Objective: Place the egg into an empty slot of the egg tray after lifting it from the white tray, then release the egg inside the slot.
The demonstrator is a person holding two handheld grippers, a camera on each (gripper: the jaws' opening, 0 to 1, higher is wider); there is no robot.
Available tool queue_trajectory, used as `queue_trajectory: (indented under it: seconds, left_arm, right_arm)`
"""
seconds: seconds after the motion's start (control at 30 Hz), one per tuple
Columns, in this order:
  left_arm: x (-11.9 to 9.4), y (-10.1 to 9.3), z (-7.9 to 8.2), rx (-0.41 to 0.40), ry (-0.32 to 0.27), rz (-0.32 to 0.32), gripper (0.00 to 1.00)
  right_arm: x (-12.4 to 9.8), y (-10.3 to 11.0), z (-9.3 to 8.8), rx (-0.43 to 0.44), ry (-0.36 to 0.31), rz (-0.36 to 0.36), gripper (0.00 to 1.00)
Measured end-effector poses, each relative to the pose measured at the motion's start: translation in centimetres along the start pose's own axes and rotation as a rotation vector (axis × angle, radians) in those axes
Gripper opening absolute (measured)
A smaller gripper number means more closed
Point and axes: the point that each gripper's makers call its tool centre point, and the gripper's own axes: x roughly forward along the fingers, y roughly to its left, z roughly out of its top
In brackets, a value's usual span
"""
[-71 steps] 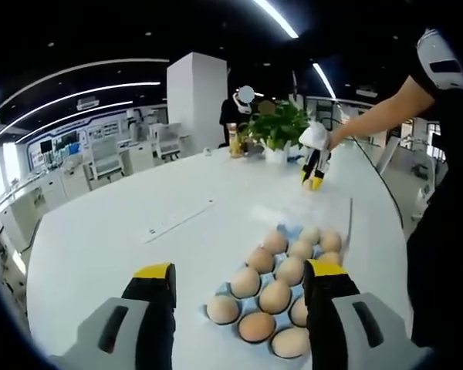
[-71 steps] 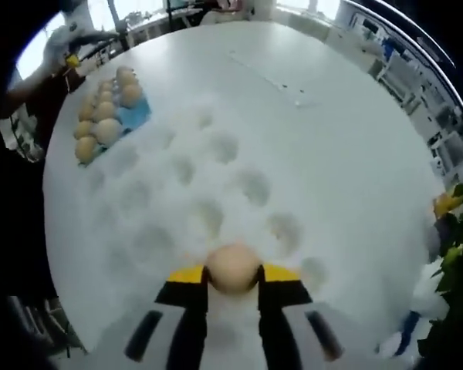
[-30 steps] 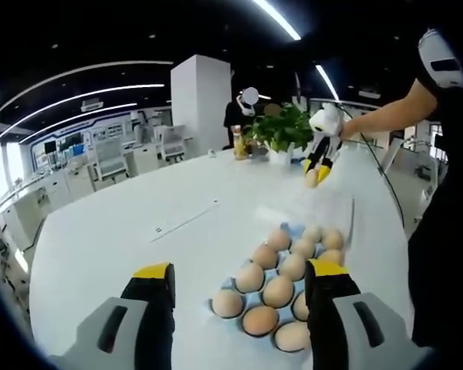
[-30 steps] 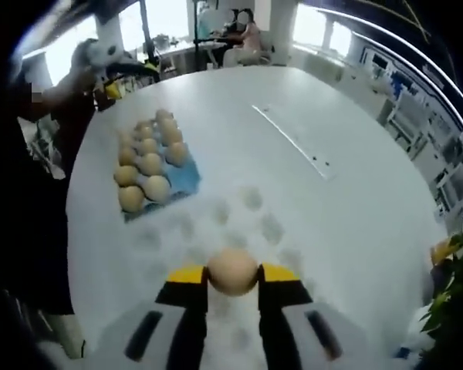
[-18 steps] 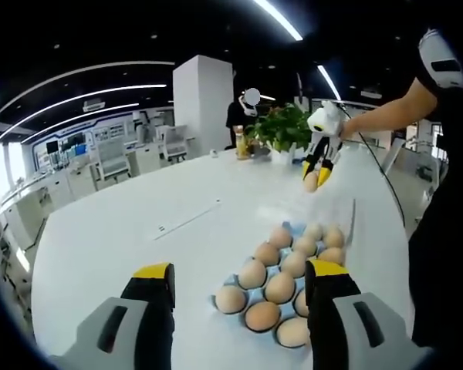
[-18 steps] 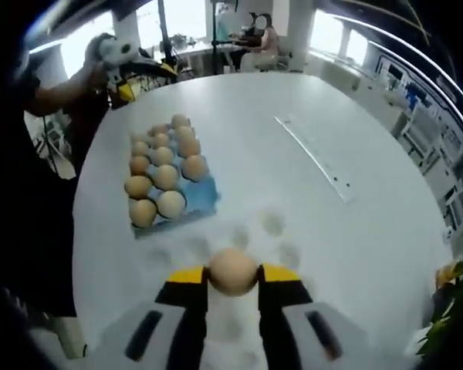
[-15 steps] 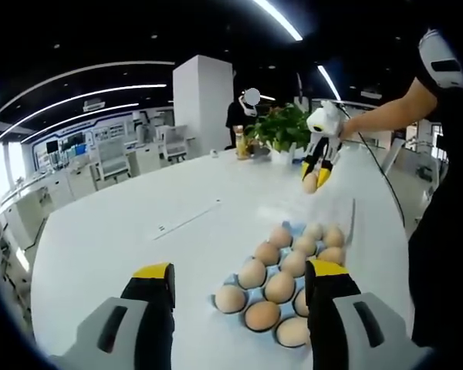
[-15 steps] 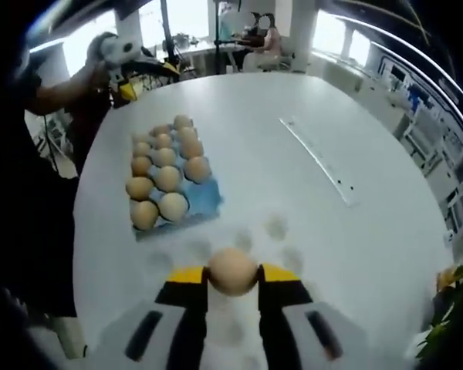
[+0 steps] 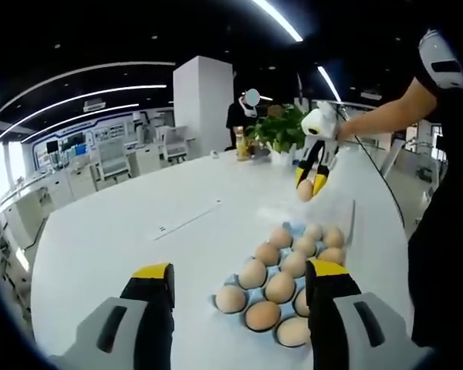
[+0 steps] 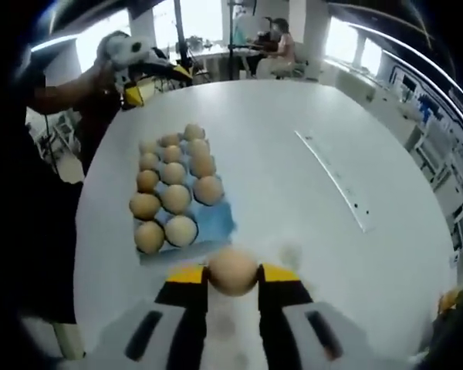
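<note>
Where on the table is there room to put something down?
The table is bare from the blue egg tray across to the thin strip, and beyond that strip. The tray itself is crowded with eggs; its near right corner looks free.

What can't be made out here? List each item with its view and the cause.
- Egg tray, left gripper view: the near right corner is hidden behind a finger, so the slots there can't be counted.
- White tray, right gripper view: washed out against the white table, so its outline is unclear.
- Egg, right gripper view: its sides are covered by the fingers of the right gripper.
</note>
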Motion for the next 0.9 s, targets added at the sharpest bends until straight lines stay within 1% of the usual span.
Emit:
queue_trajectory:
  seconds: [0.33, 0.63, 0.77, 0.9]
  left_arm:
    - [0.2, 0.3, 0.1, 0.000, -0.001, 0.000, 0.70]
    - [0.1, 0.4, 0.1, -0.001, -0.003, 0.002, 0.70]
    - [-0.1, 0.5, -0.1, -0.002, 0.000, 0.006, 0.69]
    - [-0.1, 0.4, -0.2, -0.004, 0.000, 0.004, 0.69]
  right_arm:
    - [1.3, 0.2, 1.3, -0.018, -0.013, 0.025, 0.24]
    - [3.1, 0.8, 2.6, -0.036, -0.024, 0.058, 0.24]
    - [4.0, 0.7, 2.7, -0.045, -0.017, 0.066, 0.24]
    - [4.8, 1.0, 2.8, -0.052, -0.010, 0.079, 0.24]
